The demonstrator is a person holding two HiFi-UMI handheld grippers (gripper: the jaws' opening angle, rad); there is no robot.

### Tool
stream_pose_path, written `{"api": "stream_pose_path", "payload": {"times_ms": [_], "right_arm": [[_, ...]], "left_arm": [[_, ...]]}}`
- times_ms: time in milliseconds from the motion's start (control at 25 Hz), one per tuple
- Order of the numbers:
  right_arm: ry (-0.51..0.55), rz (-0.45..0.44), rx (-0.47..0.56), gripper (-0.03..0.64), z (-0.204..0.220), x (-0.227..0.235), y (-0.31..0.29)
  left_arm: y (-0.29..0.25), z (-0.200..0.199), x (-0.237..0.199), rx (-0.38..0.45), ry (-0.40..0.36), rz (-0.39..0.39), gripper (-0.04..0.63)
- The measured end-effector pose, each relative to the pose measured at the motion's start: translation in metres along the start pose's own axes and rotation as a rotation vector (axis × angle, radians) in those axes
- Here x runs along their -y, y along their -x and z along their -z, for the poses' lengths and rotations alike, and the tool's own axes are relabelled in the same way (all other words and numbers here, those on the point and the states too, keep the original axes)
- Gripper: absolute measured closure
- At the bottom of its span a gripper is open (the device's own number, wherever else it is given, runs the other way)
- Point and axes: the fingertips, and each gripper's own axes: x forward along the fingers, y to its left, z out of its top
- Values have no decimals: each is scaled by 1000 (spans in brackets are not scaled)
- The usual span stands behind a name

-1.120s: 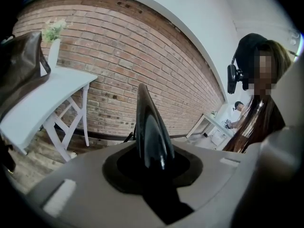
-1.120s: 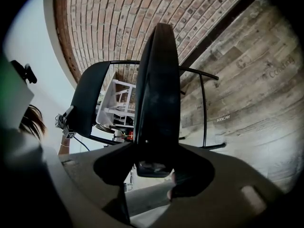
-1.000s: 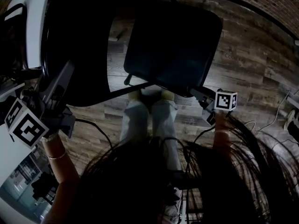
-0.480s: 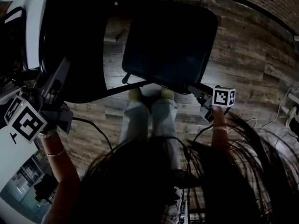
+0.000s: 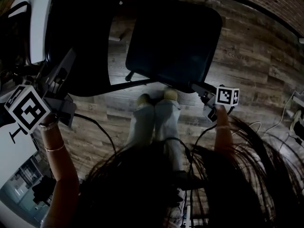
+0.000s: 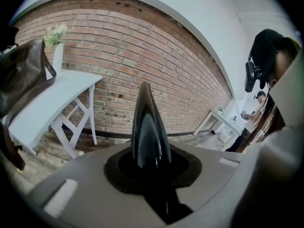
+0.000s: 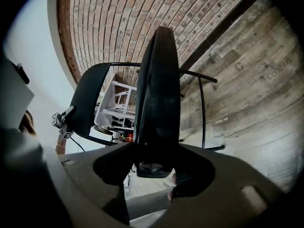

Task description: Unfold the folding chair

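The black folding chair stands in front of me in the head view, its seat in the middle and its dark backrest at the left. My left gripper sits at the backrest's near edge. Its jaws are closing on that edge, which shows edge-on as a black blade between them. My right gripper is shut on the seat's near right corner. The seat fills the gap between its jaws. Past it are the backrest and a thin frame tube.
A white table stands close behind the backrest, with a brown bag and a vase on it, against a brick wall. My legs stand just before the seat on the wood floor. Cables lie at the right.
The left gripper has tilted a little at the backrest's edge. The chair and the right gripper stay where they were.
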Motion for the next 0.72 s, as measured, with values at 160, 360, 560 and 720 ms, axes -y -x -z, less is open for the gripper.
{"api": "stream_pose_path", "payload": {"times_ms": [160, 360, 560, 720], "right_arm": [[-6, 15, 4, 380, 4, 5, -1], [-12, 30, 17, 376, 5, 8, -3], [-25, 45, 47, 371, 5, 12, -2], [-39, 61, 54, 368, 6, 16, -4]], "left_arm": [[0, 5, -4, -12, -7, -4, 520], [-2, 8, -4, -11, 25, 42, 518], [-7, 10, -2, -13, 21, 67, 518], [-9, 12, -7, -18, 27, 70, 518]]}}
